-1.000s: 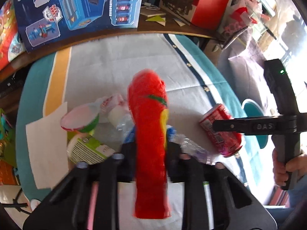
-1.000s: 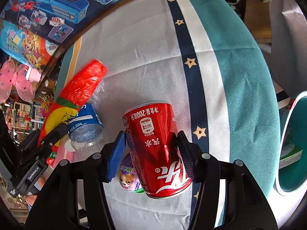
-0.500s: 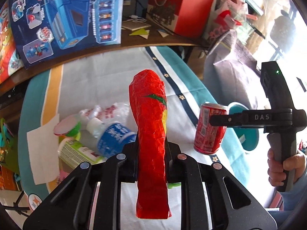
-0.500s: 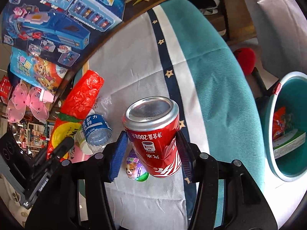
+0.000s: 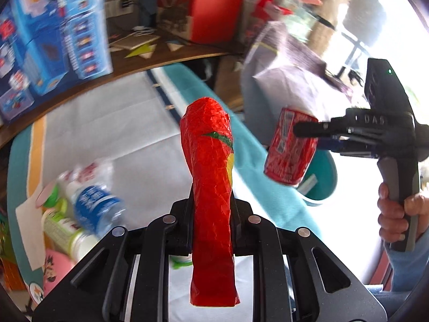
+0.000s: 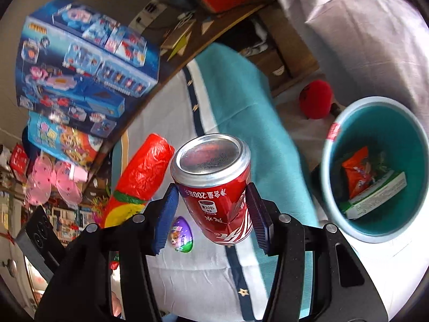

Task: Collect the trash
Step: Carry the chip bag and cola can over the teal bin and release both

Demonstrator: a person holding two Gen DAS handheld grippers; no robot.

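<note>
Both tongs are closed on trash held above the bed, but the right gripper (image 6: 211,209), clamping the can (image 6: 214,187) upright, is nearer the bin (image 6: 329,161) beyond the bed's right edge than the left gripper (image 5: 211,214) with its upright red wrapper (image 5: 209,161).

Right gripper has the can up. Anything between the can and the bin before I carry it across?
Nothing solid: in the right wrist view, only the teal edge of the tablecloth lies between the red can and the teal bin.
</note>
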